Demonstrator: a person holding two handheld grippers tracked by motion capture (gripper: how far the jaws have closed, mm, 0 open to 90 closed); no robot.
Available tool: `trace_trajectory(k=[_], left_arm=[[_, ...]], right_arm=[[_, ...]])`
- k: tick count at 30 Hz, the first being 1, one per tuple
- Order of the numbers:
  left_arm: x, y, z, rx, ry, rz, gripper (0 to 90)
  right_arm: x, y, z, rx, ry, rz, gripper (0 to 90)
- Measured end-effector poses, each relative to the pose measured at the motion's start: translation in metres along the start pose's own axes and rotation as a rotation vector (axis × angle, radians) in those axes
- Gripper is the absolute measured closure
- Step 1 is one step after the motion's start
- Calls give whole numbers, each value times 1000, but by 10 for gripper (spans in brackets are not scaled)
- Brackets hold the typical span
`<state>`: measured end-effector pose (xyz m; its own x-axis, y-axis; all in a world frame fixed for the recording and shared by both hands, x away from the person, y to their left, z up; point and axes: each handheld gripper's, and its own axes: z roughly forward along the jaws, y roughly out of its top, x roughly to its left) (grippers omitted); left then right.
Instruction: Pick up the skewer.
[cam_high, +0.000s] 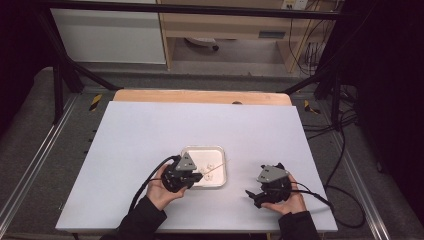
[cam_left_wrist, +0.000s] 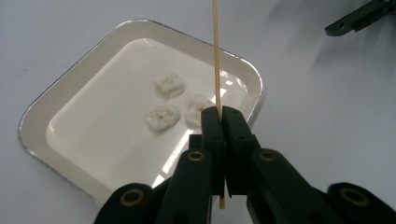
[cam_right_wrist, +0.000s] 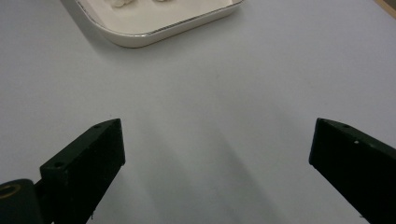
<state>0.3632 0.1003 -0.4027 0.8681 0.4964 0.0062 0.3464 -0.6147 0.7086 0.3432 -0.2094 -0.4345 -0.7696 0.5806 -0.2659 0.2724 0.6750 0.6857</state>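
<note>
A white square tray (cam_high: 186, 151) (cam_left_wrist: 70, 84) (cam_right_wrist: 154, 28) lies at the middle of the table with three small white lumps (cam_left_wrist: 170, 85) (cam_high: 209, 167) on it. My left gripper (cam_high: 196, 176) (cam_left_wrist: 222, 112) hangs over the tray's near left part, shut on a thin wooden skewer (cam_left_wrist: 216, 56) (cam_high: 218, 167). The skewer runs forward past the lumps and out over the tray's right rim. My right gripper (cam_high: 251, 195) (cam_right_wrist: 217, 149) is to the right of the tray, low over the bare table, its jaws wide open with nothing between them.
The white tabletop (cam_high: 150, 130) has a wooden strip (cam_high: 200, 96) along its far edge. Black cables (cam_high: 320, 197) trail from both grippers toward the near edge. Metal frame rails (cam_high: 35, 155) flank the table.
</note>
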Motion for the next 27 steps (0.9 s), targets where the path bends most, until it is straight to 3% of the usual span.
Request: trace_trajectory(k=[4, 14, 22, 25, 27], left_arm=[[-5, 10, 6, 13, -8, 31, 883], [-14, 29, 23, 72, -32, 72, 884], [-25, 44, 36, 120, -48, 118, 883], [-31, 48, 41, 138, -55, 134, 883], [-34, 51, 44, 146, -62, 147, 884]], right_arm=[[3, 2, -1, -2, -10, -52, 69], [5, 3, -4, -5, -33, -119, 109], [11, 10, -7, -43, -51, -229, 199], [13, 12, -6, -51, -48, -296, 259], [13, 12, -6, -55, -44, -309, 275]])
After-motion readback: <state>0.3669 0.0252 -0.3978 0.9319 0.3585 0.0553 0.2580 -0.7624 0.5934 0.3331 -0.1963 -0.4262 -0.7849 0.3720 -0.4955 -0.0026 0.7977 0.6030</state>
